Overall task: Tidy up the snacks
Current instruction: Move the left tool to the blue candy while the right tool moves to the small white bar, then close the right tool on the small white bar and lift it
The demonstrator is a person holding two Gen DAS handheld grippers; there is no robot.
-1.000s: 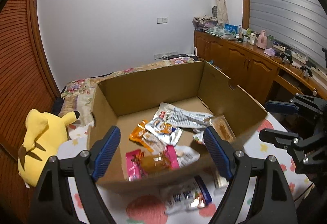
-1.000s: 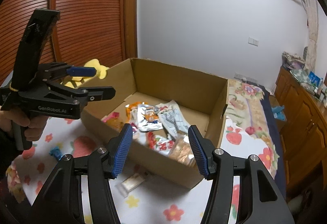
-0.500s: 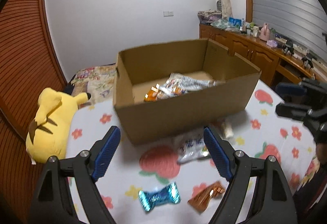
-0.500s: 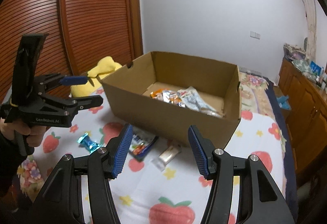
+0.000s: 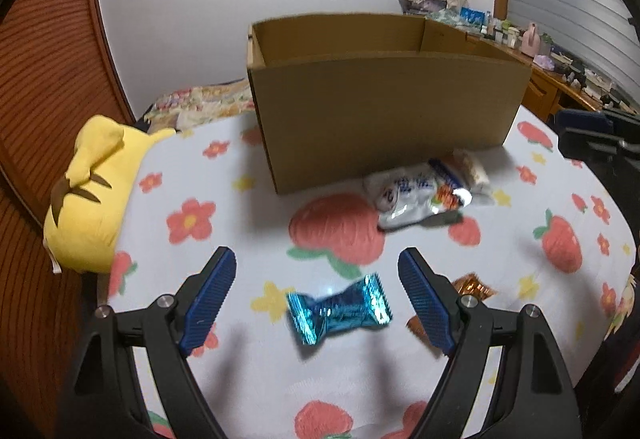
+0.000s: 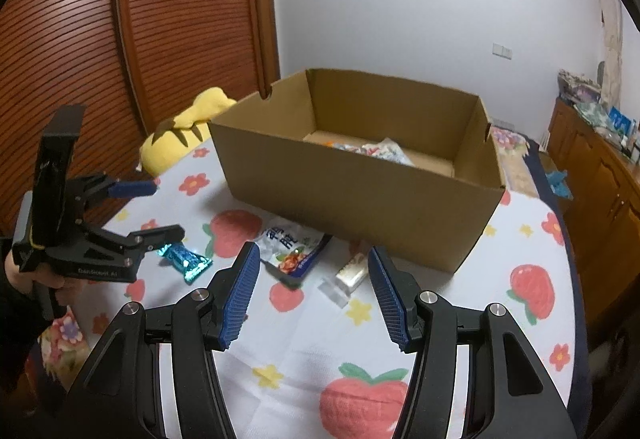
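Note:
A shiny blue snack wrapper (image 5: 339, 310) lies on the flowered cloth, between the fingers of my open left gripper (image 5: 316, 295), which hovers just above it without touching. The same blue wrapper (image 6: 185, 258) shows in the right wrist view beside the left gripper (image 6: 154, 209). A white snack bag (image 5: 416, 193) and a small pale bar (image 5: 474, 171) lie in front of the cardboard box (image 5: 384, 107). My right gripper (image 6: 310, 289) is open and empty above the white bag (image 6: 290, 245) and the pale bar (image 6: 350, 271). Several snack packs (image 6: 376, 151) lie inside the box (image 6: 360, 195).
An orange wrapper (image 5: 472, 285) lies behind the left gripper's right finger. A yellow plush toy (image 5: 90, 195) rests at the table's left edge. A wooden slatted door (image 6: 168, 39) stands on the left, wooden cabinets (image 6: 596, 175) on the right. A hand (image 6: 24, 279) holds the left gripper.
Both grippers have pulled back from over the box and sunk toward the tablecloth. The left one now frames the blue wrapper; the box interior has dropped out of its view.

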